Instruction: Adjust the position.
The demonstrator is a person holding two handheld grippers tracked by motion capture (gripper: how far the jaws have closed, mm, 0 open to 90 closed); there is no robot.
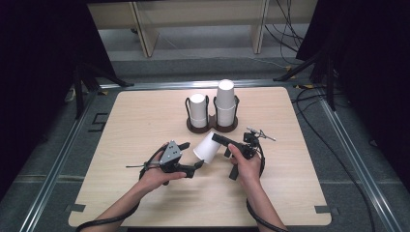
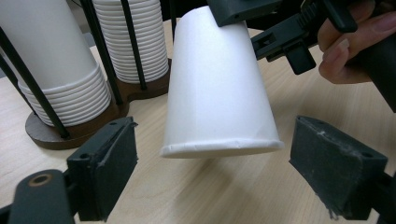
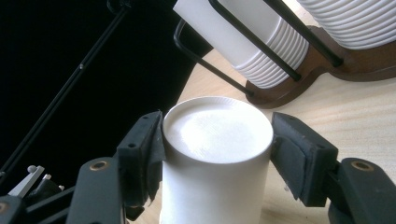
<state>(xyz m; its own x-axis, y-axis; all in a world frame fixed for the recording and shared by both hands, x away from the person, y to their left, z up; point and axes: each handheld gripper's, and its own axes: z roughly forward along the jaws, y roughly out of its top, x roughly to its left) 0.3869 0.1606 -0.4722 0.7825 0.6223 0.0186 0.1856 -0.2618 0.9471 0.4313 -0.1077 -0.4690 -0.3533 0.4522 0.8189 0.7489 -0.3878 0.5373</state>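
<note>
Pale wood-grain table (image 1: 145, 121), rounded corners, set on a grey floor with dark curtains at both sides and light wooden furniture legs beyond; that is my working surface. Item one: a brown wooden two-bay cup holder (image 1: 212, 126) with black wire uprights, standing toward the far middle of the table. Its left bay carries a shorter stack of white paper cups (image 1: 197, 110), its right bay a taller stack (image 1: 225, 101), both stacks bottom up. Item two: a single white paper cup (image 1: 207, 147), lifted off the table just in front of the holder, tilted, its closed base toward my right gripper (image 1: 223, 140) and its open rim toward my left. In the right gripper view I see the pads (image 3: 148, 149) pressed on either side of the cup close to its base, so that gripper is clamped on the cup. Item three: my left gripper (image 1: 197, 165), held just beside the cup's rim; in the left gripper view its pads (image 2: 109, 161) stand wide apart, one on each side of the rim and below it, touching nothing.
</note>
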